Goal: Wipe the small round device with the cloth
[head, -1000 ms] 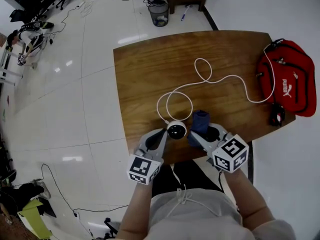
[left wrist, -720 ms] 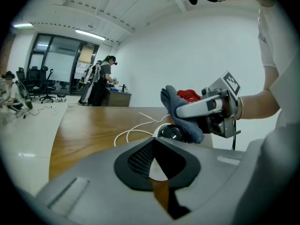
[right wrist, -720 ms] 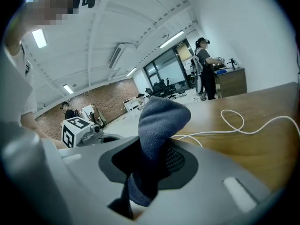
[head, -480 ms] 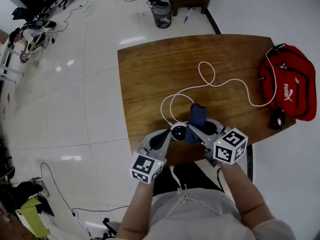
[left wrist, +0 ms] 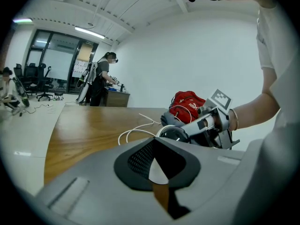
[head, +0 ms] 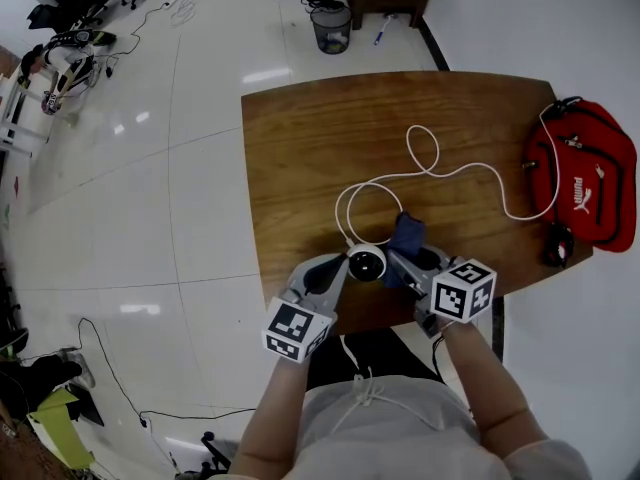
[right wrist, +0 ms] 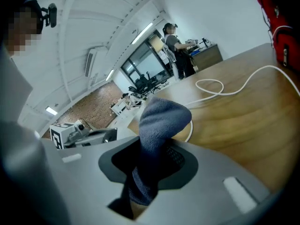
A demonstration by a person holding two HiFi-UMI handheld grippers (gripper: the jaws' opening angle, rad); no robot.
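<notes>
Two tongs meet at the tabletop [head: 300,168] edge. Clenched and empty, the left tongs [head: 337,266] point at the small round device [head: 366,263] just to their right, whose white cable [head: 470,166] loops beyond. Right of it, the right tongs [head: 396,260] grasp the blue cloth [head: 407,234], bunched close beside the device.
</notes>
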